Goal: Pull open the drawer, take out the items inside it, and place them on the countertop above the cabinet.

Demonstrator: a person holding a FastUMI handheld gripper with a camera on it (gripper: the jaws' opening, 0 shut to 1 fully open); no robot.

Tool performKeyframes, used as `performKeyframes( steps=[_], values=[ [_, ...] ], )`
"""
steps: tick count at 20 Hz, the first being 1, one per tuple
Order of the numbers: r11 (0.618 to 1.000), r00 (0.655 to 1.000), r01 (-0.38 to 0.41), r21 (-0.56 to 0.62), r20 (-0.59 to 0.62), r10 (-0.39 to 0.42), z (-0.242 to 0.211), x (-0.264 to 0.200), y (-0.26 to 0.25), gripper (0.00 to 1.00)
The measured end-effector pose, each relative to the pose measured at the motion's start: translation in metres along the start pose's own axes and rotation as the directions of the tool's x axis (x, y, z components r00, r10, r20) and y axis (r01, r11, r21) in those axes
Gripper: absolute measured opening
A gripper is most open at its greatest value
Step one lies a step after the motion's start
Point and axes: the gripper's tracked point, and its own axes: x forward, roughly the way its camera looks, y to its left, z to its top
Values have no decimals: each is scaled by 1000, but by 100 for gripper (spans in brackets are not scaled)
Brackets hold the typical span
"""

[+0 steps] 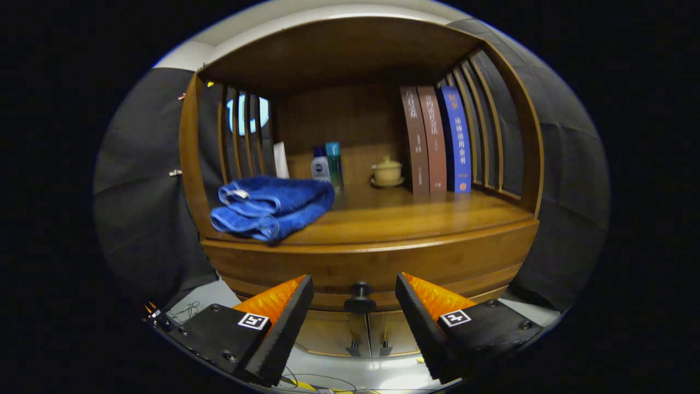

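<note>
At the far left of the frame, black cloth is seen hanging as the booth's wall (142, 230). Just right of it, the wooden cabinet (361, 262) is seen, with slatted sides and an open shelf space above its countertop (415, 216). On the left part of the countertop, a folded blue towel (270, 206) is laid, its front edge reaching the countertop's rim. Behind the towel, toward the centre of the frame, a small white bottle (320, 166) and a taller teal bottle (334, 162) are stood side by side, touching or nearly so. Further right, a small lidded cup on a saucer (388, 172) is placed near the back. To the right of it, three books (436, 139) are stood upright against the right-hand slats, two brown and one blue.

Below the countertop, in the lower centre of the frame, the drawer (361, 273) is seen closed, with its dark round knob (360, 297) on the front. The gripper (354, 298) is held wide open, nothing being gripped; the knob is seen between the two fingertips, touched by neither. Beneath the drawer, two cabinet doors (361, 334) with small handles are seen closed.
</note>
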Motion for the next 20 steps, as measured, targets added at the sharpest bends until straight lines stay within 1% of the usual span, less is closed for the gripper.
performKeyframes(
  steps=[3,4,6,8,9,11,12,17,20],
  values=[
    [1000,999,14,7,-50,-14,-26,18,-6,96],
    [1000,998,25,3,-66,-25,-32,25,-9,91],
    [999,994,32,2,-102,-31,-44,33,-8,84],
    [999,989,41,-18,-138,-43,-51,35,-10,61],
    [999,990,48,-23,-133,-51,-52,38,-10,50],
    [998,989,56,-28,-135,-59,-55,40,-9,43],
    [998,989,56,-30,-138,-60,-53,38,-9,34],
    [998,986,57,-30,-154,-61,-55,33,-7,34],
    [998,985,52,-35,-165,-57,-60,15,-4,34]
  ],
)
